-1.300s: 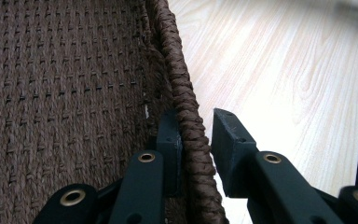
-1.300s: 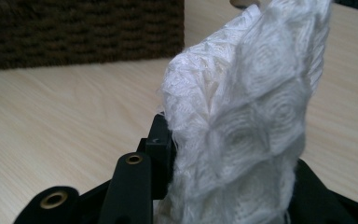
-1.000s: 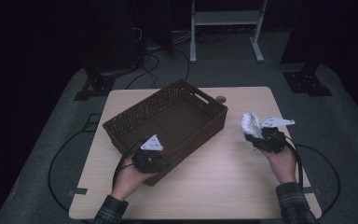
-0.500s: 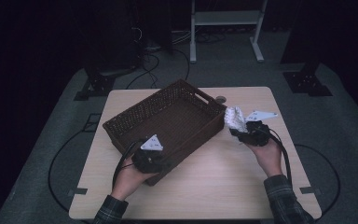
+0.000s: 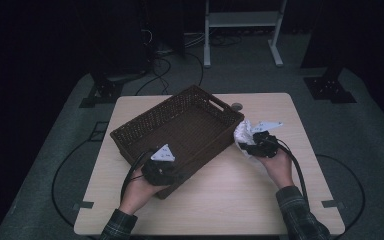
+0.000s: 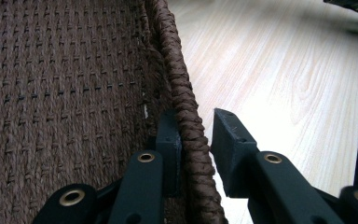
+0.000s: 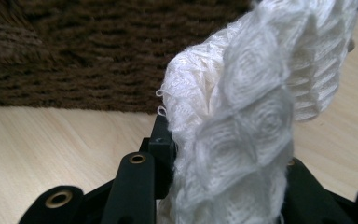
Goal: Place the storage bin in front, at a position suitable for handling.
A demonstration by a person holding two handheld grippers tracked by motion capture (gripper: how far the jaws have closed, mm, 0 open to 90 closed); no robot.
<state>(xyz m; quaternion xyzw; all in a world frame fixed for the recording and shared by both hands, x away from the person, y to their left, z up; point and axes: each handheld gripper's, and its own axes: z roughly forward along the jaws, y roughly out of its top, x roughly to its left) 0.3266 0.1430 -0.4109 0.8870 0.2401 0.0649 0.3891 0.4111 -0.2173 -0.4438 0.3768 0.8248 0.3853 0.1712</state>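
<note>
Pale wood table (image 5: pixel 240 200), dark room beyond. Right claw (image 5: pixel 246 144) grips a white knitted cloth (image 5: pixel 243 135) just beside the brown woven basket (image 5: pixel 180 127), whose near rim the left claw (image 6: pixel 196 140) pinches (steadying it). Judged best: lift the cloth clear over the wall before letting go.

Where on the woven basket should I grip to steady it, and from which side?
Grip the braided rim of the basket at its near corner, coming from above, one finger inside and one outside: the rim stands thin and upright, as the left gripper straddles it.
</note>
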